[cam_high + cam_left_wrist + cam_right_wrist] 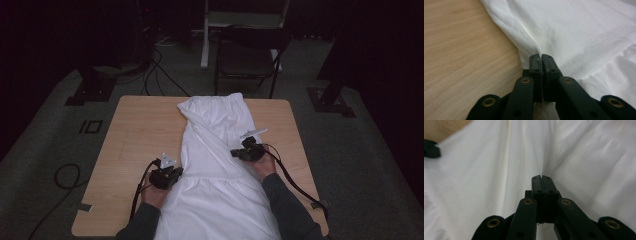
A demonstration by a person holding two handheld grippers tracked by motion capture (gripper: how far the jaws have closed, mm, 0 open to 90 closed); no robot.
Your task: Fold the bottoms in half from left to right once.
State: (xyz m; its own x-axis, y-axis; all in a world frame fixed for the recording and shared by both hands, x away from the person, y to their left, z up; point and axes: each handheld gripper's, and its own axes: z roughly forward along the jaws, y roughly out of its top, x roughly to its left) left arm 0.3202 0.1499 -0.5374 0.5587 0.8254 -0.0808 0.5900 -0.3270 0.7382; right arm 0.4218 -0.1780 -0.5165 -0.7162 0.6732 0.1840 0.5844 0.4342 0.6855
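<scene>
A white garment (215,130) lies lengthwise down the middle of the wooden table (140,125), with a gathered seam across its lower half. My left gripper (178,172) is at the garment's left edge. In the left gripper view its jaws (541,58) are shut, with a thin fold of the white cloth (579,32) pinched between the pads. My right gripper (235,152) is on the garment's right side, pointing inward. In the right gripper view its jaws (541,178) are shut on a raised crease of the cloth (486,182).
Bare wood (461,50) lies to the left of the garment, and a narrower strip lies to its right. A dark folding chair (247,55) stands just beyond the far table edge. Cables (65,175) trail on the grey floor at left, and stand bases (90,90) flank the table.
</scene>
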